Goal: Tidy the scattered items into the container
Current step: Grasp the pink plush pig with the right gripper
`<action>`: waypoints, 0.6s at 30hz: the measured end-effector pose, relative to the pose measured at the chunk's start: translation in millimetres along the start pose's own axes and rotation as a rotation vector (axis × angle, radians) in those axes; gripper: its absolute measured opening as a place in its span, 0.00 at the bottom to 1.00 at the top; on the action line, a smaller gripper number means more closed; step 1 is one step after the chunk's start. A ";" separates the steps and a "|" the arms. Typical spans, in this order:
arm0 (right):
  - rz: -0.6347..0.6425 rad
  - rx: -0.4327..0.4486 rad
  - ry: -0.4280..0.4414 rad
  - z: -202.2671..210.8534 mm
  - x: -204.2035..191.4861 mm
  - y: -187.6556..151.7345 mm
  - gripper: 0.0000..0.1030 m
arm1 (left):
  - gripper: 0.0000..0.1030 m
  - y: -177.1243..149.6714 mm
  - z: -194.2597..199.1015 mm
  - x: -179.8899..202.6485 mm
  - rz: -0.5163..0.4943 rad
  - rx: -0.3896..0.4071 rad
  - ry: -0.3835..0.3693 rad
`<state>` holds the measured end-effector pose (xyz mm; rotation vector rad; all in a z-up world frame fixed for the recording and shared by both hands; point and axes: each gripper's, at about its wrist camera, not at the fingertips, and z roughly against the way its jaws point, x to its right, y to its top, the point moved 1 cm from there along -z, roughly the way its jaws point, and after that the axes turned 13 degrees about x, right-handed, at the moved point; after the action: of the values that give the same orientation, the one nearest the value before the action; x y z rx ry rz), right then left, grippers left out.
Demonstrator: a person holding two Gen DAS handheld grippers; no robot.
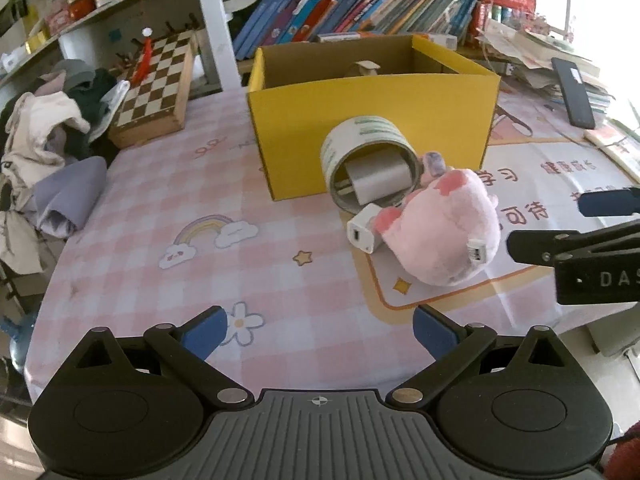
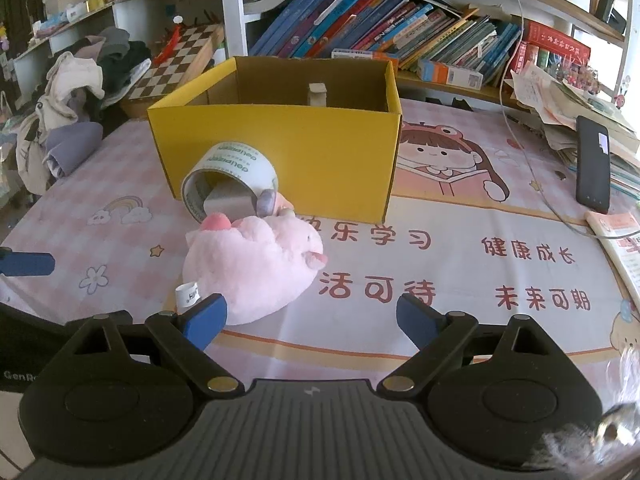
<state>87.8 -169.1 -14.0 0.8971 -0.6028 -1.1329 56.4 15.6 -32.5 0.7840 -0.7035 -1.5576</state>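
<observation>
The yellow cardboard box (image 2: 280, 152) stands open-topped at about twelve o'clock from both grippers, with a small tan piece (image 2: 317, 94) upright inside near its back wall. Against the box's front wall a tape roll (image 2: 230, 178) lies tilted on its side, its opening facing the cameras and a grey block (image 2: 226, 202) sitting in the core. A pink plush toy (image 2: 256, 268) lies just in front of the roll, touching it; a white charger (image 1: 365, 229) rests at the toy's nine o'clock side in the left wrist view, touching both toy and roll.

The left gripper (image 1: 320, 330) hangs above bare tablecloth (image 1: 160, 200) with its jaws spread wide and nothing between them; the cloth toward ten o'clock is free up to the chessboard (image 1: 156, 88) and a heap of clothes (image 1: 48, 152). The right gripper (image 2: 312, 320) is likewise wide apart and empty, its left fingertip (image 2: 206, 316) just beside the toy's near edge. Toward two o'clock the printed mat lies open as far as a black phone (image 2: 593, 166) and a white cable (image 2: 532, 168).
</observation>
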 end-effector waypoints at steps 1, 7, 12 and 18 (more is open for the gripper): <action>0.000 0.001 0.002 0.1 0.1 0.7 0.89 | 0.98 0.7 -0.4 1.5 -0.003 0.002 -0.008; -0.021 0.014 0.065 -2.3 1.1 8.1 0.87 | 0.98 5.6 -1.8 7.4 -0.024 0.015 -0.026; -0.008 0.015 0.135 -10.1 -8.6 15.3 0.88 | 0.98 6.1 -4.2 5.4 -0.030 0.003 -0.008; 0.007 -0.036 0.171 -34.1 -20.2 17.1 0.88 | 0.98 6.6 -5.9 -0.8 -0.030 -0.014 0.017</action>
<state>116.9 -137.4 -16.9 0.9497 -0.4439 -1.0448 65.1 15.6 -30.6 0.8001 -0.6698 -1.5798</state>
